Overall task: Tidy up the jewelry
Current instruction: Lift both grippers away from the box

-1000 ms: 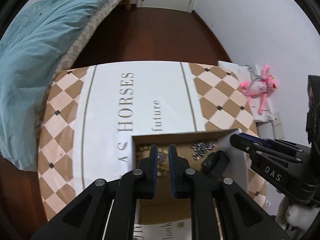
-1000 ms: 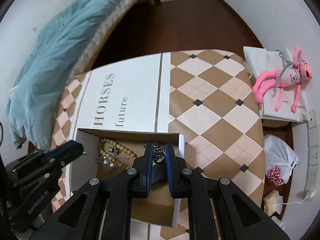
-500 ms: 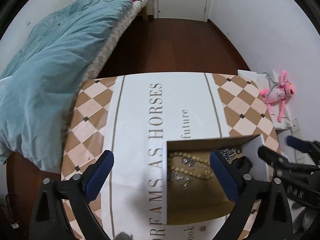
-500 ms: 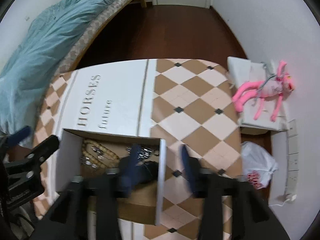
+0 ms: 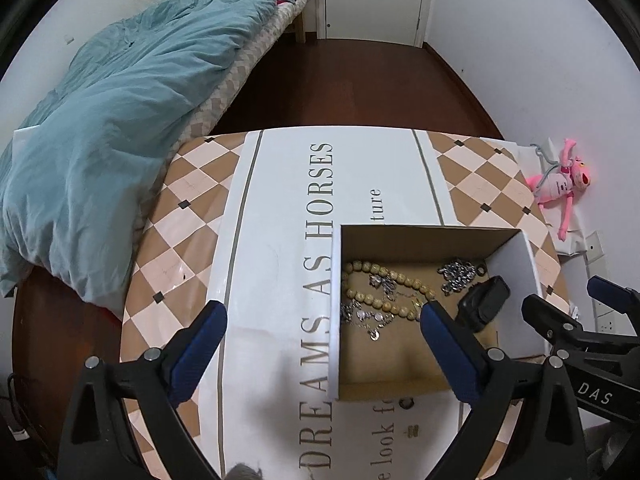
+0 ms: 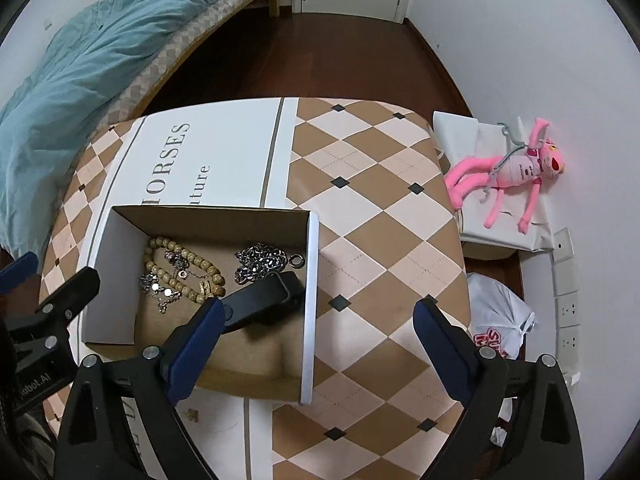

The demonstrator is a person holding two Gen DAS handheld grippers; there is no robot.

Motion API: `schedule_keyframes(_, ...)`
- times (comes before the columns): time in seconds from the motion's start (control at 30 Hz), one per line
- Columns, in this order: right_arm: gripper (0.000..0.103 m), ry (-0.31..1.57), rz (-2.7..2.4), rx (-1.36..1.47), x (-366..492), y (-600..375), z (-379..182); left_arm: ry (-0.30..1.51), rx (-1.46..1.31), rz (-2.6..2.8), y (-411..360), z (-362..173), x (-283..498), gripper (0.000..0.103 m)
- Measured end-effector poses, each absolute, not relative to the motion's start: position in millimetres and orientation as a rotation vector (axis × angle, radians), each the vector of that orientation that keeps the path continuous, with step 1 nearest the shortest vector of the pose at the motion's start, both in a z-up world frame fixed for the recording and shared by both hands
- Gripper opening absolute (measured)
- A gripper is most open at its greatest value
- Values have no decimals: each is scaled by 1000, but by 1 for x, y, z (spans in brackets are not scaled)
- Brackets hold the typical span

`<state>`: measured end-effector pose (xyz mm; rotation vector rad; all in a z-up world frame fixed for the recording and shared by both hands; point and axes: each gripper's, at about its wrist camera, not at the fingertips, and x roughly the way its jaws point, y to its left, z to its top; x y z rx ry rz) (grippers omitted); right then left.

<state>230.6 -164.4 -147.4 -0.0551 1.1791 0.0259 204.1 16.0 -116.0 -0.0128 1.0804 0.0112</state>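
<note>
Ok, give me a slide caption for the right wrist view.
Right gripper open over a cardboard box holding a bead necklace and a silver chain.

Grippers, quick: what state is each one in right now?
Left hand-held gripper: open, nothing held; jaws have just been opening.
Right hand-held gripper: open, nothing held; jaws have just been opening.

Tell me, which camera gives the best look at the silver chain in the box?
The right wrist view. There the silver chain lies in full sight near the box's right wall, beside a small ring. In the left wrist view the chain looks smaller and sits toward the far corner, though nothing hides it.
</note>
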Motion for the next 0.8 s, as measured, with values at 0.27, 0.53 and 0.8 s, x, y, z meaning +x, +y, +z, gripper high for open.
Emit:
schedule_keyframes(0.27, 101, 1078, -24, -82, 201, -165, -120, 1007, -21, 11, 13, -90, 177, 99)
schedule_keyframes(0.53, 102, 985, -40, -53, 175, -171, -79, 927, -30, 2, 12, -56, 157, 99)
schedule_keyframes(0.8, 102, 1011, 4, -21, 151, -170, -86, 945, -11, 58, 28, -74, 140, 99)
